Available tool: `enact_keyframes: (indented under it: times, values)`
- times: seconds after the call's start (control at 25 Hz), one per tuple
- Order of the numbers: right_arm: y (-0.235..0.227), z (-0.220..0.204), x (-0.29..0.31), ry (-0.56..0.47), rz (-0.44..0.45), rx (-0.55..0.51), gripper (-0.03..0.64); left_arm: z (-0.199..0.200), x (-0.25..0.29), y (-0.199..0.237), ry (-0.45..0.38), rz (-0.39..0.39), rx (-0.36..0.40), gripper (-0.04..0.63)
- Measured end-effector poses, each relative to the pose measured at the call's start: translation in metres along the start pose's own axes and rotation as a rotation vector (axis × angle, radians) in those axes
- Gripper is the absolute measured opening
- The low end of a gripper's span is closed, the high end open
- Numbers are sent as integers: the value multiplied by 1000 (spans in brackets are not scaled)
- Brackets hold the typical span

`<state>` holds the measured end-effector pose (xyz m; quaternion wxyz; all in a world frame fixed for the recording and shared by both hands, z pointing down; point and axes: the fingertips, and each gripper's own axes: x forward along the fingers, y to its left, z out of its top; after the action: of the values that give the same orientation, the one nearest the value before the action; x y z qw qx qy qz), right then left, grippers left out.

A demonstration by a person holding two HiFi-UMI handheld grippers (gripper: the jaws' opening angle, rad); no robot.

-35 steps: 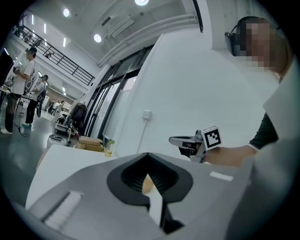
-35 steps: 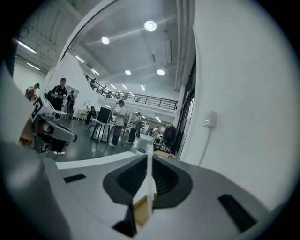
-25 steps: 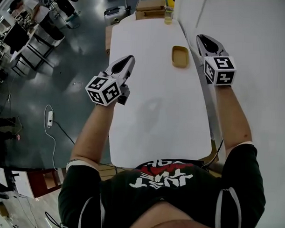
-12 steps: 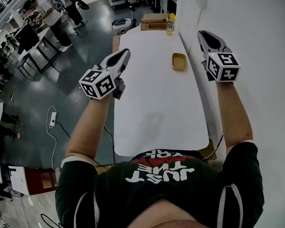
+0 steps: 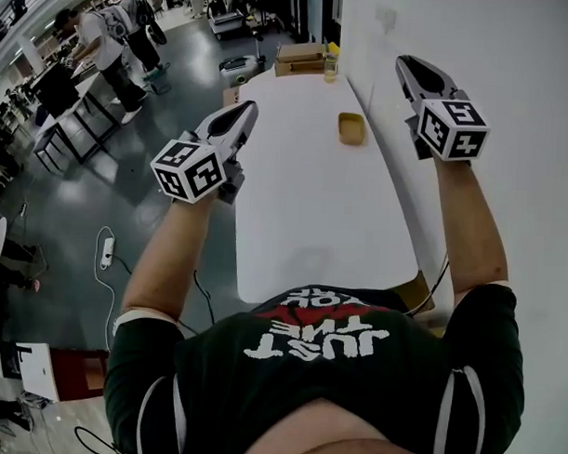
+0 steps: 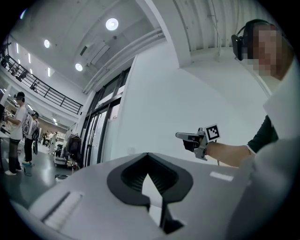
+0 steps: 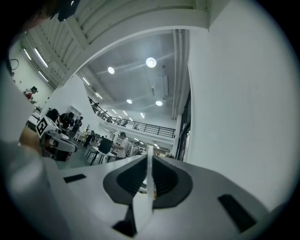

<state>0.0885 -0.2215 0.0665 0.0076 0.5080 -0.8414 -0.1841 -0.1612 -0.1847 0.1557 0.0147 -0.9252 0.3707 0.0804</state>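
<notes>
Words on a shirt
The person's black shirt [image 5: 317, 339] has big white letters that say "JUST THE". They look upside down in the head view. Red letters right next to them are too blurry to read.
</notes>
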Motion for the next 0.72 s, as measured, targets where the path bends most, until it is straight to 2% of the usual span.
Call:
enact_keyframes:
  times: [0.28, 0.48, 0.72]
  values:
    - [-20, 10, -26, -43, 49, -17, 35, 12, -7, -38, -38, 59, 12, -5]
    - [-29, 8, -28, -76, 91, 21, 35, 6, -1, -46, -41, 98, 7, -5]
    - [-37, 8, -30, -95, 96, 51, 35, 9, 2, -49, -37, 110, -6, -5]
